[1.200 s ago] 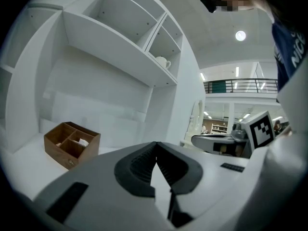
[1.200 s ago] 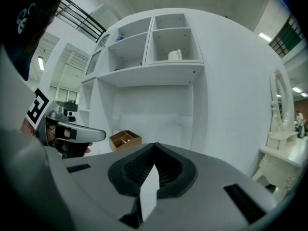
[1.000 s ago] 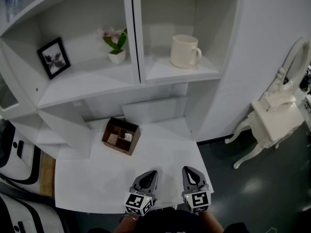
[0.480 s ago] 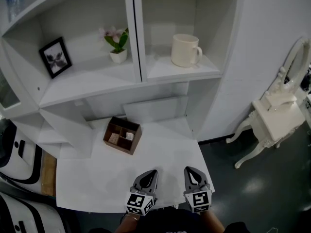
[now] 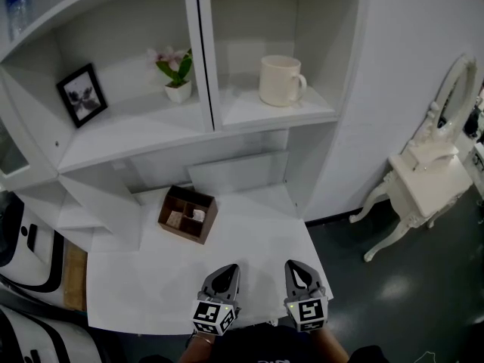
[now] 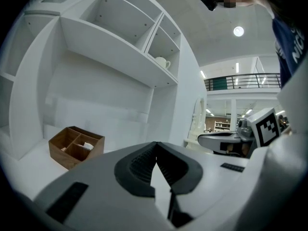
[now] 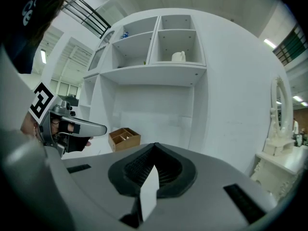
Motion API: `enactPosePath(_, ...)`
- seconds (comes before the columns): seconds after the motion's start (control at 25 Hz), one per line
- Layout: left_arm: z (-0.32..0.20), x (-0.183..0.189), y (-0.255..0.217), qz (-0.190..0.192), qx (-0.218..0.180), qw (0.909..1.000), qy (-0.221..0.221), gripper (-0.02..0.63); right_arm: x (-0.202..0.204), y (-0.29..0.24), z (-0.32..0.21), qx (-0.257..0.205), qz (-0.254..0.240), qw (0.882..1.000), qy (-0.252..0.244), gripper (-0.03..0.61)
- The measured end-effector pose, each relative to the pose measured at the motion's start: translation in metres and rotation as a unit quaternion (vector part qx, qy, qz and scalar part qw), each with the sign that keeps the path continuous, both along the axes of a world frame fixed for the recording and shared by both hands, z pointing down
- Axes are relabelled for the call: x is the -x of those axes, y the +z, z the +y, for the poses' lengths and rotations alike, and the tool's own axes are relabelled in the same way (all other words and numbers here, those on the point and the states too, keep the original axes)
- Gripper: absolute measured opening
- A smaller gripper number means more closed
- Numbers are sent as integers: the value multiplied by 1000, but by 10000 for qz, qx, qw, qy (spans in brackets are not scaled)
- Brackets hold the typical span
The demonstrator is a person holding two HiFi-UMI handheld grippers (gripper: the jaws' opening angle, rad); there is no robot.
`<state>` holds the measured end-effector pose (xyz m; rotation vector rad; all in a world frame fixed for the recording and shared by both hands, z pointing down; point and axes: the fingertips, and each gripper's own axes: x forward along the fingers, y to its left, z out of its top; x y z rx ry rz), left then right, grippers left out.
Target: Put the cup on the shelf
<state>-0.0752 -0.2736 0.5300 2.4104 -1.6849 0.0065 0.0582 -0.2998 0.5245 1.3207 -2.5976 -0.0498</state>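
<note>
Cup (image 5: 280, 81): cream mug, standing in the right compartment of the shelf (image 5: 272, 117). Probably ceramic, so rigid, moderately heavy, slick with glaze and breakable; best taken across the body or by the handle. Upright, long axis vertical, mouth up, handle pointing right. Left tongs (image 5: 226, 269) and right tongs (image 5: 295, 266): both clenched, empty, at the counter's (image 5: 144, 278) front edge, well apart from the cup.

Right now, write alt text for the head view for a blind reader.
A cream cup stands in the right compartment of a white shelf, above a white table holding a wooden box. At the bottom edge the left tool and right tool are both shut and empty. A framed picture and a potted plant sit in the left compartment.
</note>
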Motion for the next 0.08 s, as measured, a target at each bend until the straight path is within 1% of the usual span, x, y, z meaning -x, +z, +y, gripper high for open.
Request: enactPosePath(0.08, -1, 0, 0, -24, -3, 10000, 20, 3, 0, 1, 0, 21, -10, 10000, 14, 8)
